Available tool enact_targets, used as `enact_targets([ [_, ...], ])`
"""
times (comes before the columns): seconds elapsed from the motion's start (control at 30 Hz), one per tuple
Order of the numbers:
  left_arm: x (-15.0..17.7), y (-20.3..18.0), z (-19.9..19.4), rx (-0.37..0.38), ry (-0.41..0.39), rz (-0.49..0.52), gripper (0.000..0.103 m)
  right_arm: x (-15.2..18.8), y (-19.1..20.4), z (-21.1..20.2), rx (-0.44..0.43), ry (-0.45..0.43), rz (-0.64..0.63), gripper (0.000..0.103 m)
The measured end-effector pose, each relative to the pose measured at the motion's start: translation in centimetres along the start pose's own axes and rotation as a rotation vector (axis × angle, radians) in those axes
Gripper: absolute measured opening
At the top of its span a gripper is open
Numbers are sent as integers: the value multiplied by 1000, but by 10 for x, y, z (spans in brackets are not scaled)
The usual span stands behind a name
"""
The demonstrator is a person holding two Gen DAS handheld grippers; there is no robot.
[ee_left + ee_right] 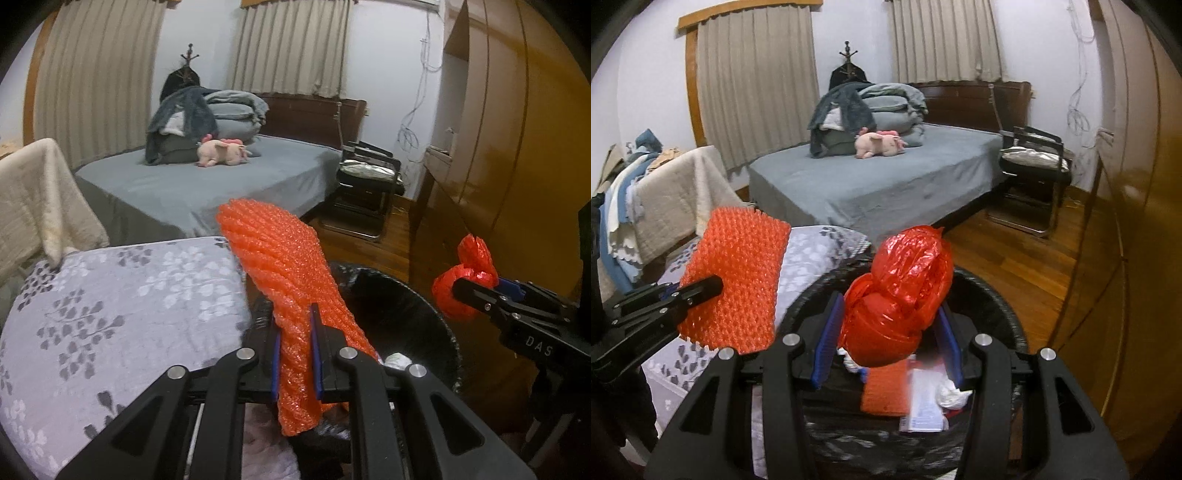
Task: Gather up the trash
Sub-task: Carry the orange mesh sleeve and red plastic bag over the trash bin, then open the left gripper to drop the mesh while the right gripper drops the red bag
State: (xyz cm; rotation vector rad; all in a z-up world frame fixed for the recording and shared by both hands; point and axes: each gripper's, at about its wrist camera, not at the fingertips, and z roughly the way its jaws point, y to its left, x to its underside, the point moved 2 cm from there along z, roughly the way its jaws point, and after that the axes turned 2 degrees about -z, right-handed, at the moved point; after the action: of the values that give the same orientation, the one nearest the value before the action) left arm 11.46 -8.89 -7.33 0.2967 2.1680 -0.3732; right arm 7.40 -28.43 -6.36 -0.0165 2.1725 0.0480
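A bedroom with beige curtains, a grey-sheeted bed (871, 184) carrying folded bedding and a pink plush pig (879, 144), a wood floor and a tall wooden wardrobe (517, 129) on the right. In the foreground a floral-patterned cushion (110, 306) sits just beside a round bin lined with a black bag (402, 306); inside it lie an orange sheet, crumpled white paper and a printed packet.

The left gripper (295, 354) is clamped on an orange foam net sleeve (280, 266), its blue pads pinching the lower part while the rest stands up above the jaws, over the near edge of the bin. The right gripper (886, 332) is closed on a knotted red plastic bag (905, 288), held above the bin's opening.

Both pieces look very light. The foam net is soft and springy, so it squashes under the pads and should hold well anywhere along its width; a bite near the middle would stop it flopping. The red bag is thin, glossy film, likely slippery and easy to tear, so the bunched knot is probably the safest place to grip. Neither item should need force to let go of.
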Motion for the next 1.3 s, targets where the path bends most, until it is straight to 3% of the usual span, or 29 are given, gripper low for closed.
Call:
enact_targets([
  [0.53, 2, -30, 72, 75, 102, 42, 13, 15, -36, 44, 45, 68, 22, 50],
  [0.6, 3, -32, 80, 74, 113, 49, 14, 18, -40, 52, 51, 86, 24, 53],
  [0.67, 5, -31, 87, 78, 126, 51, 17, 21, -40, 59, 63, 102, 28, 66],
  [0.83, 12, -27, 95, 88, 152, 48, 49, 27, -43, 61, 80, 109, 36, 76],
  [0.9, 16, -24, 96, 85, 162, 48, 55, 27, -43, 58, 83, 103, 38, 78],
  [1.0, 19, -16, 92, 70, 168, 38, 59, 24, -41, 51, 89, 87, 40, 90],
  [1.1, 19, -5, 79, 46, 149, 24, 72, 20, -40, 44, 78, 85, 49, 96],
  [1.3, 13, 19, 36, -7, 97, -19, 89, 7, -20, 18, 35, 39, 60, 96],
])
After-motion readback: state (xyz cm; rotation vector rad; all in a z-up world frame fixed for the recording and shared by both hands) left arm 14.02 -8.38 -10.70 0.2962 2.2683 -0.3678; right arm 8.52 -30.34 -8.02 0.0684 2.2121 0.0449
